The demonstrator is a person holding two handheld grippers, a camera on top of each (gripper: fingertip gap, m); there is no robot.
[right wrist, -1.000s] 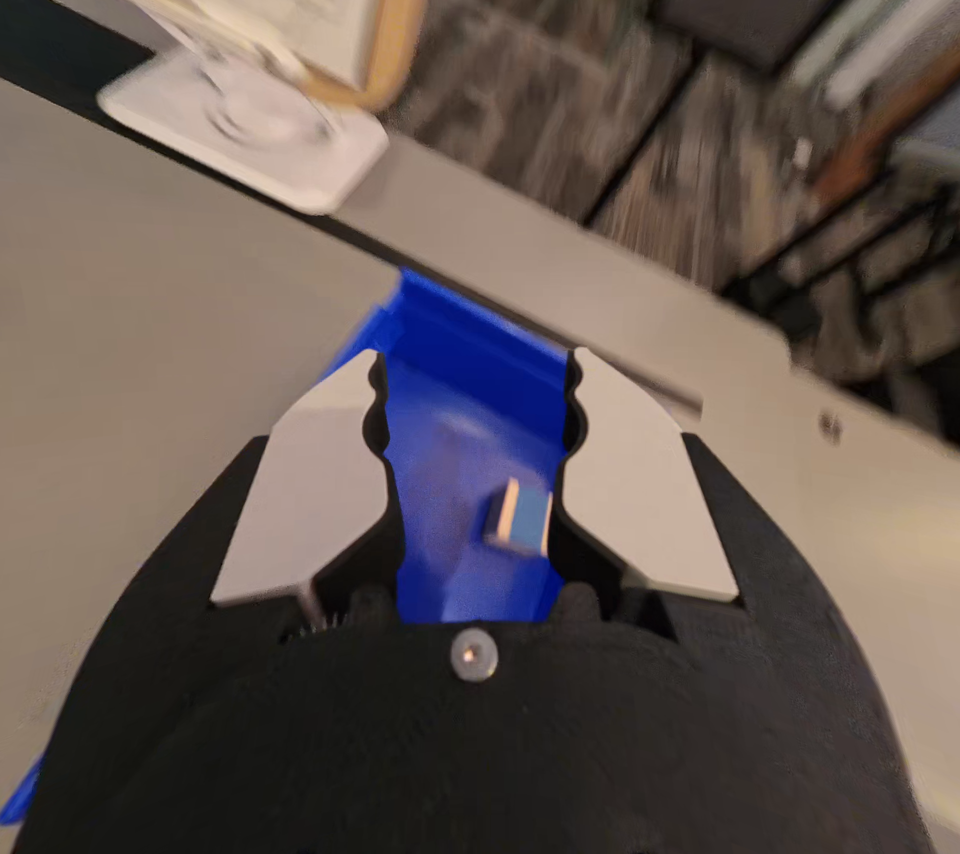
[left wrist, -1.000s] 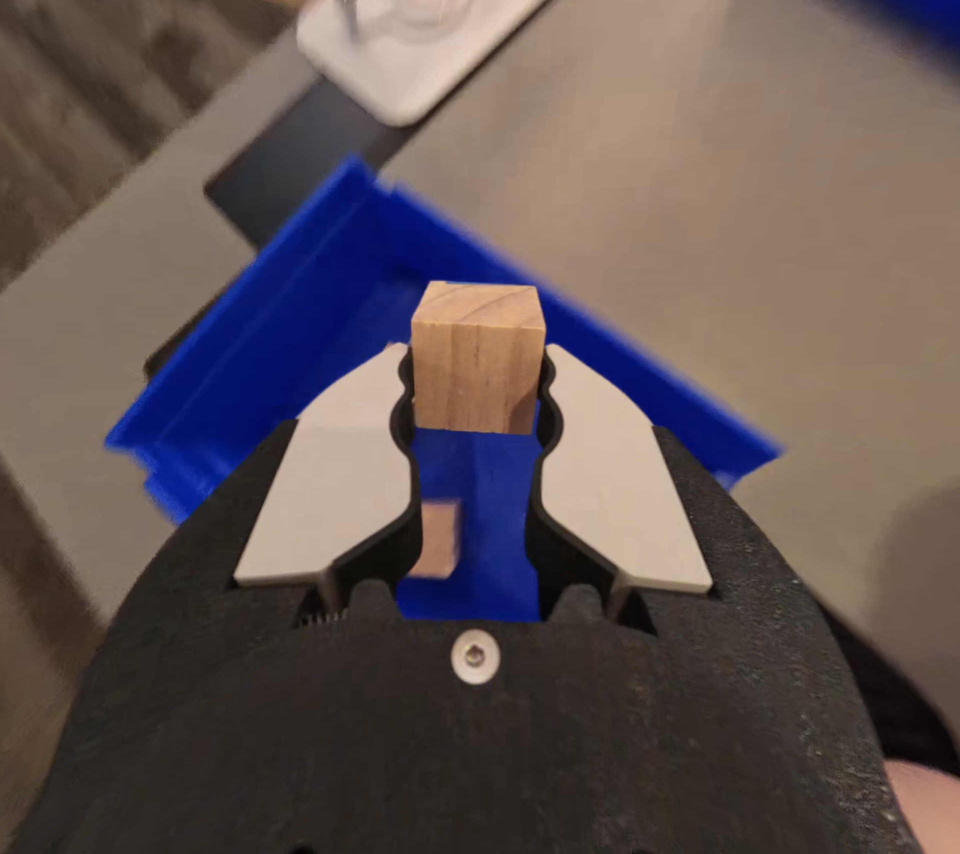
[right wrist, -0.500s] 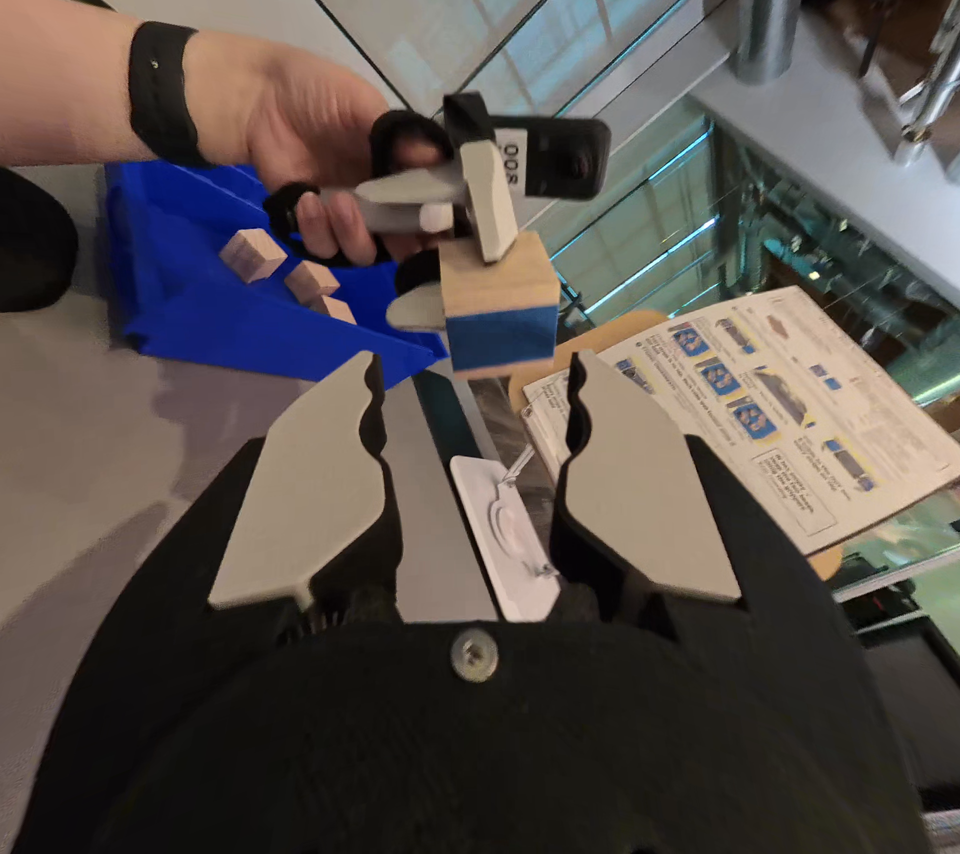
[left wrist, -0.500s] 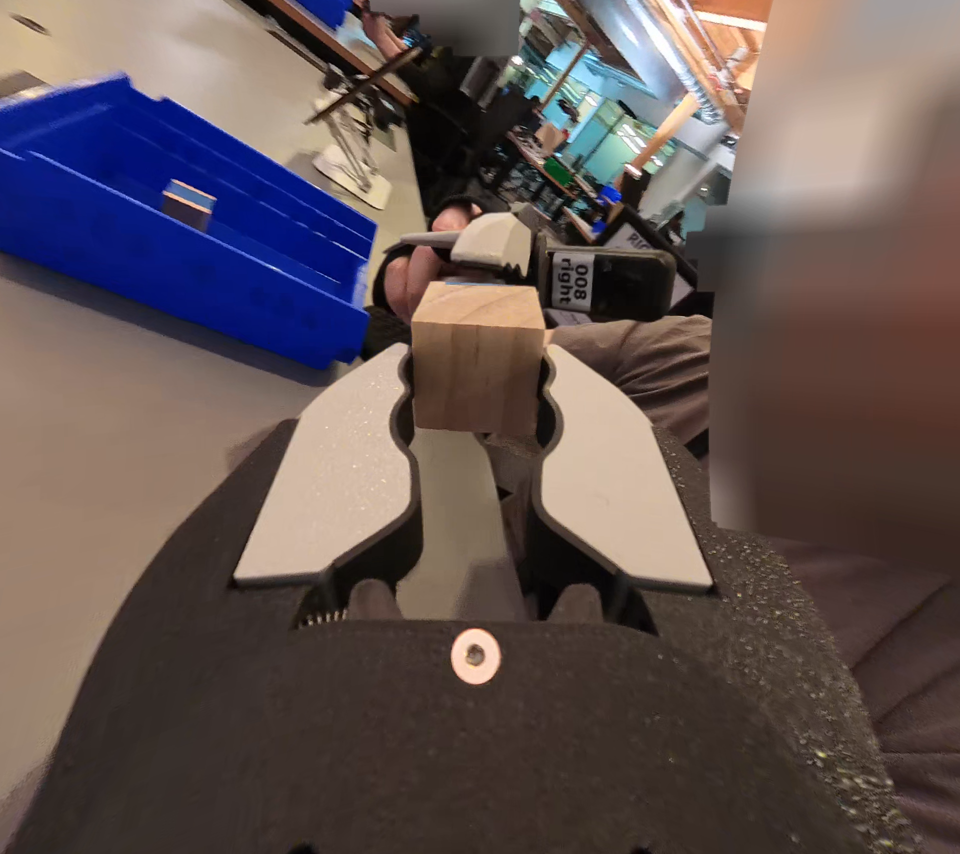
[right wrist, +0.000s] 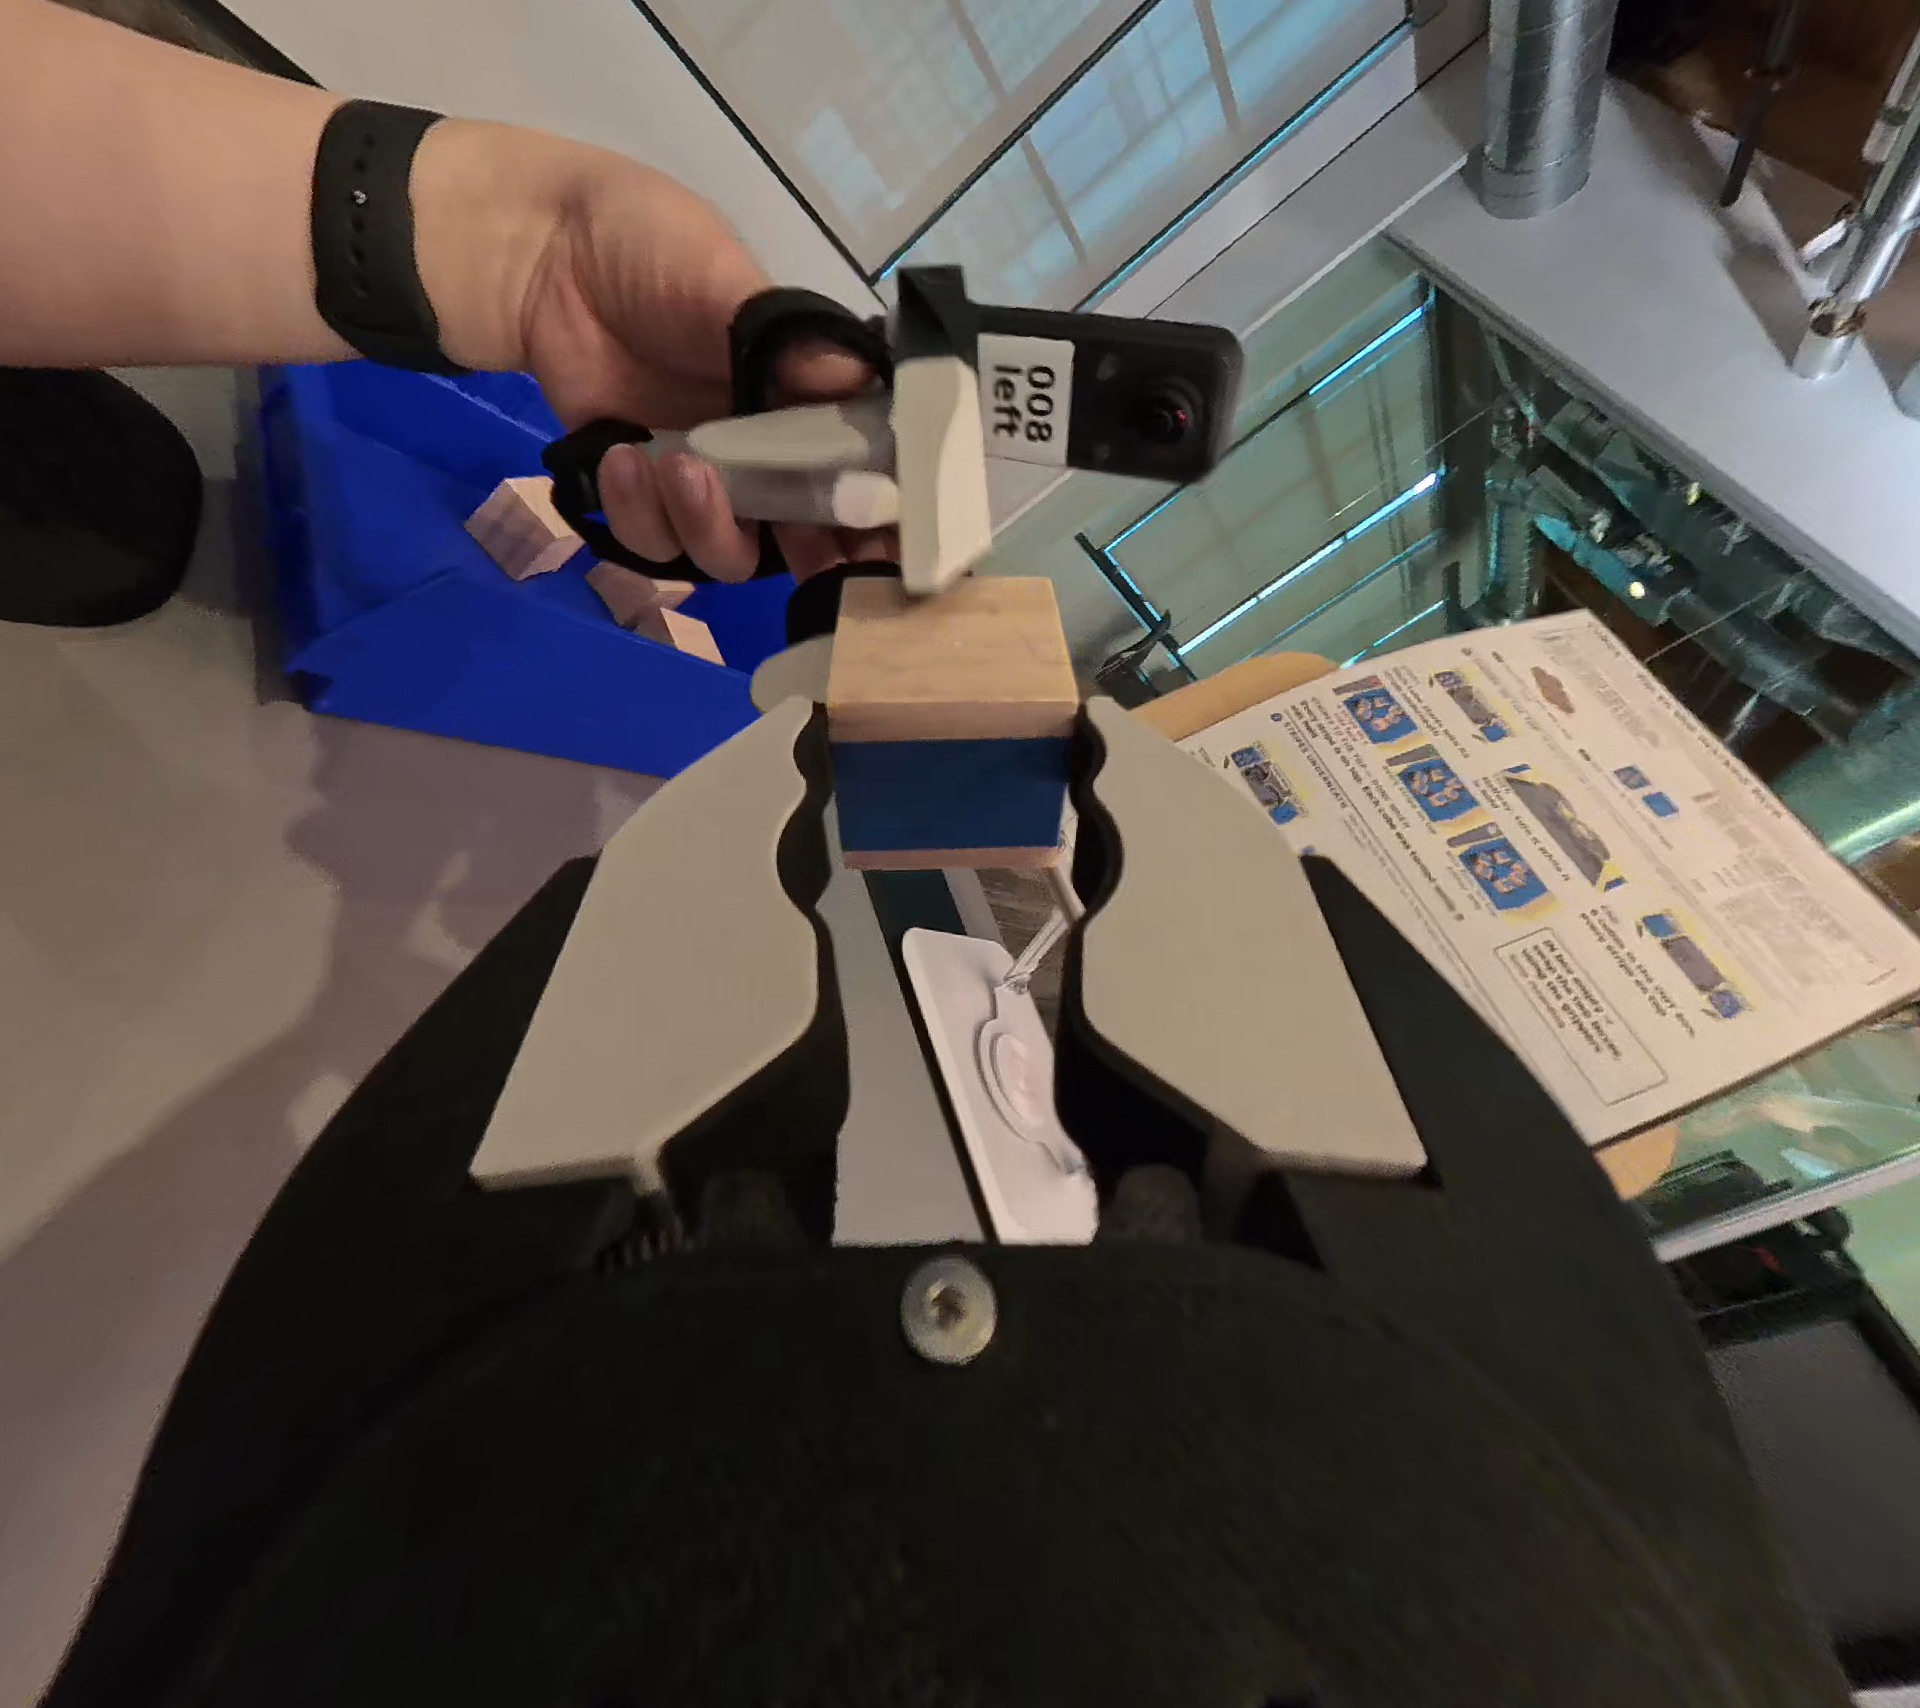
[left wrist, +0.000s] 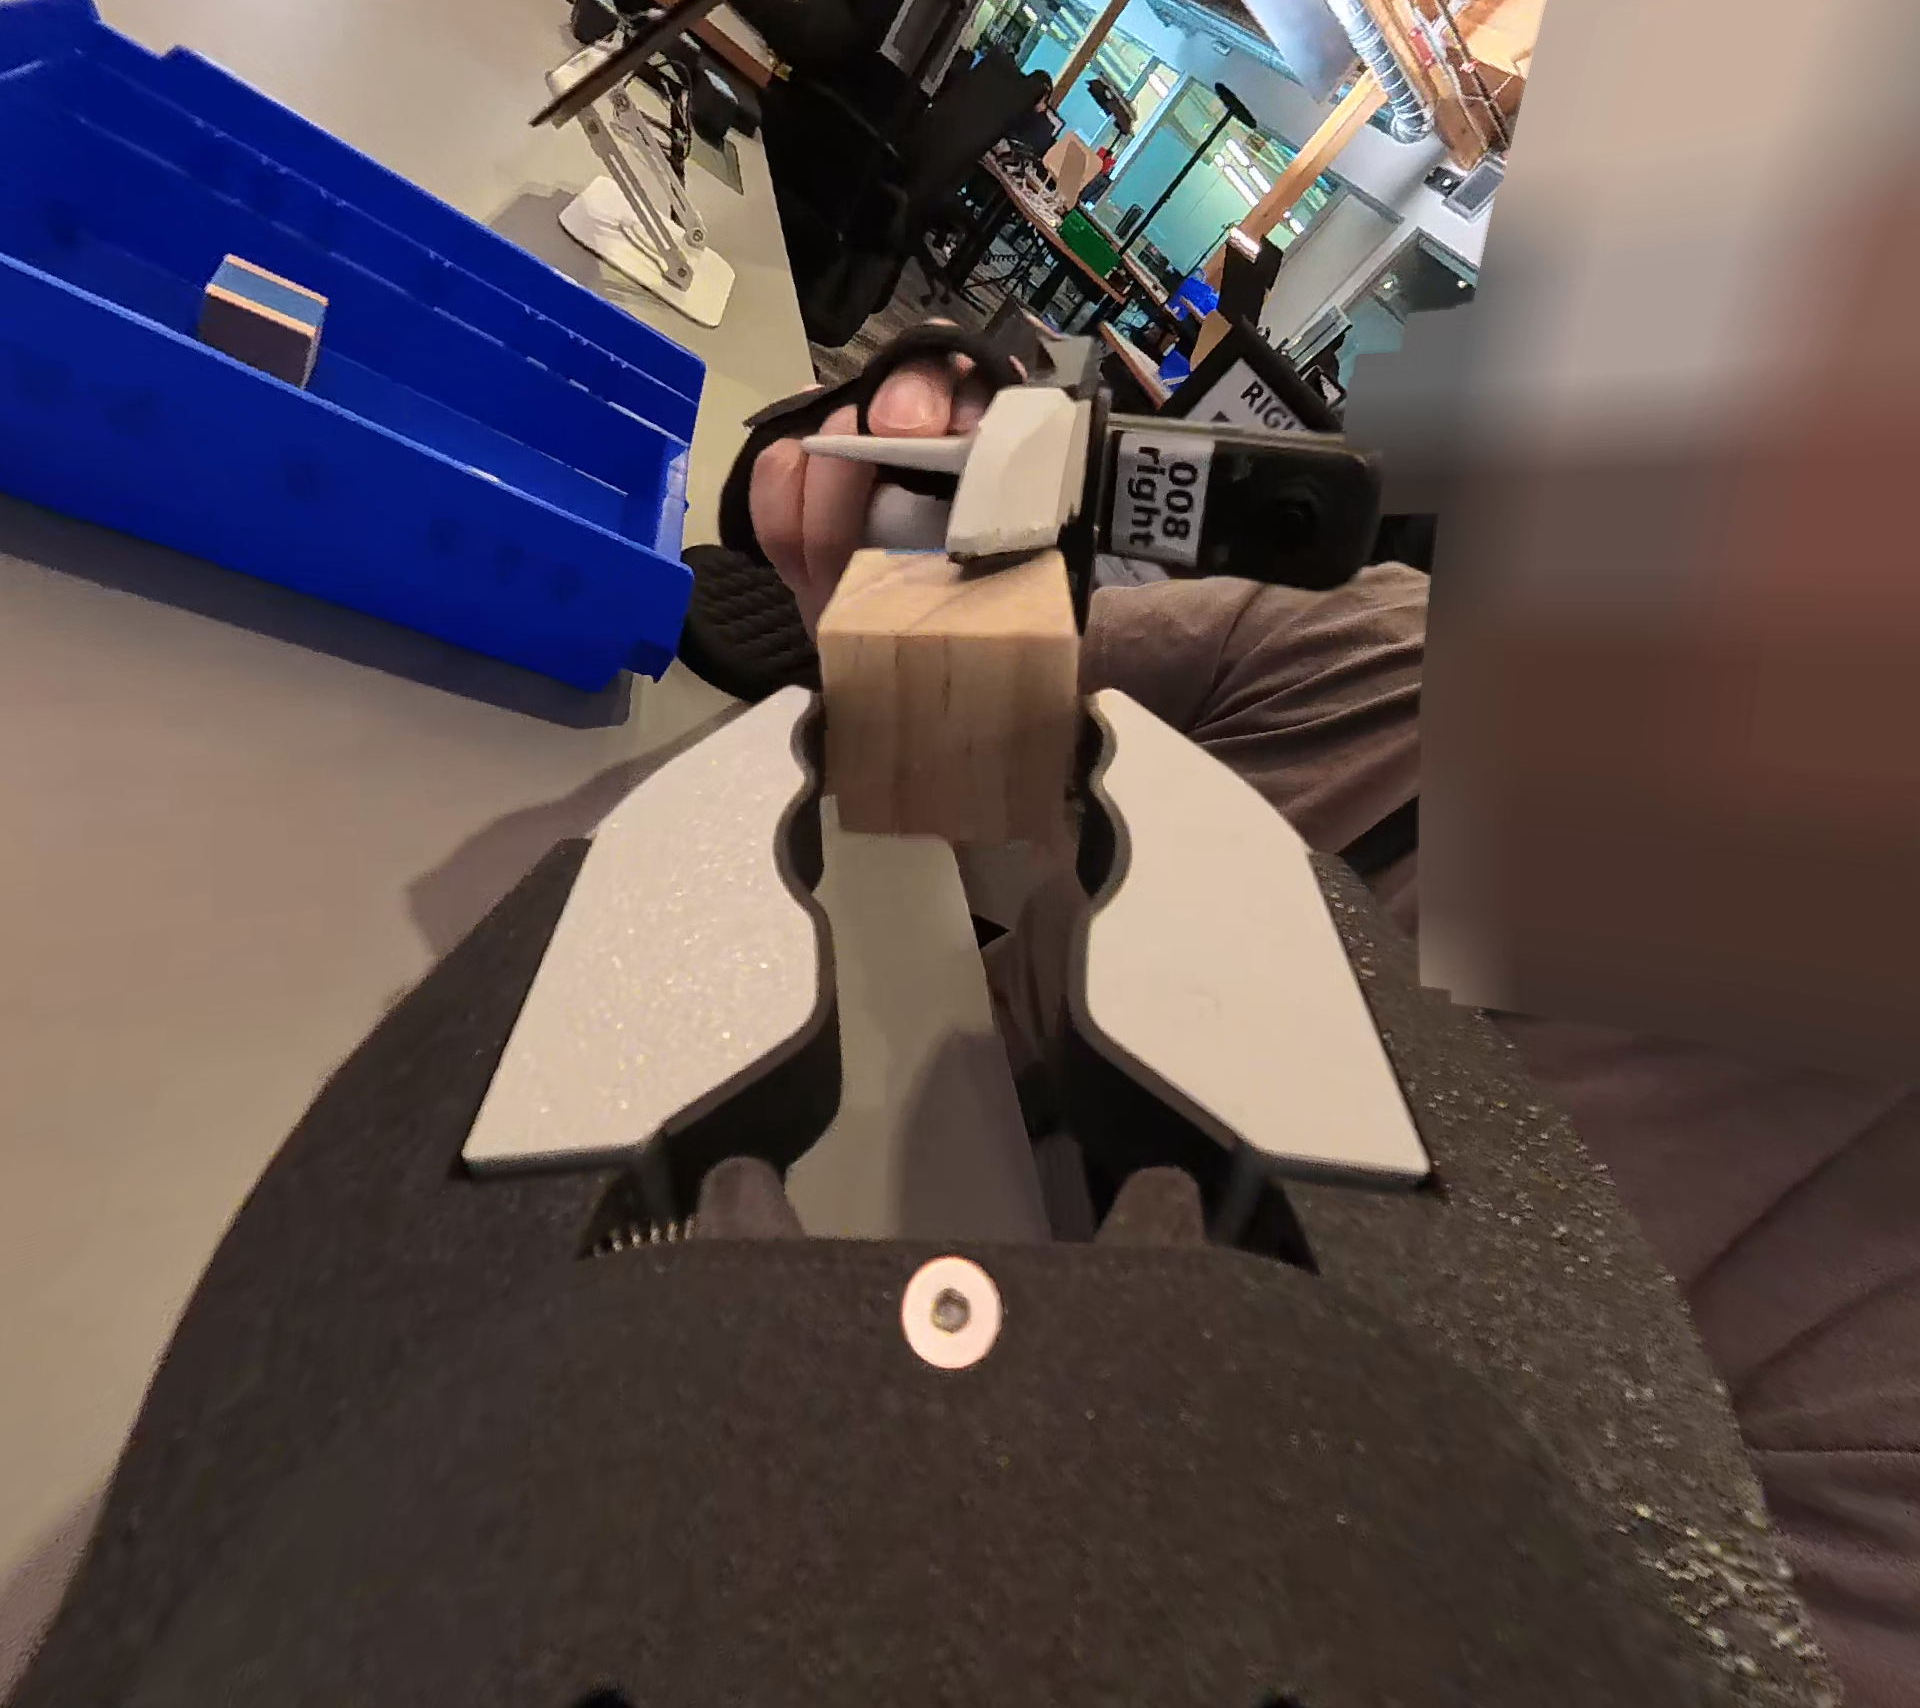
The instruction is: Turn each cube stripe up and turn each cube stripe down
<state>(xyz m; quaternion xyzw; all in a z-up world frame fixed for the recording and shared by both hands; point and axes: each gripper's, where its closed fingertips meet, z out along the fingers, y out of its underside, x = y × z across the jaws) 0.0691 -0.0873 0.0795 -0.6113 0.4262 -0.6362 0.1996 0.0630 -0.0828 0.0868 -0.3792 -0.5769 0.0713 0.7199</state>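
A wooden cube with a blue stripe (right wrist: pixel 951 791) is held in the air between both grippers. My left gripper (left wrist: pixel 948 713) is shut on it, with plain wood faces (left wrist: pixel 945 708) toward its camera. My right gripper (right wrist: pixel 948 723) has its fingers against the cube's two other sides, with the blue stripe facing its camera. Each view shows one finger of the other gripper lying on the cube's top: the right gripper's (left wrist: pixel 1013 505) and the left gripper's (right wrist: pixel 940 495). Another striped cube (left wrist: pixel 260 318) sits in a blue bin (left wrist: pixel 312 463).
A second blue bin (right wrist: pixel 468 661) at the left of the right wrist view holds several plain-looking cubes (right wrist: pixel 520 531). A clipboard with a printed sheet (right wrist: pixel 1507 827) stands on a white base (right wrist: pixel 997 1087). The grey table (left wrist: pixel 208 827) lies below.
Both grippers swung away from the bins and met in the air. The right gripper moved onto the cube that the left one holds, and its fingers narrowed onto it.
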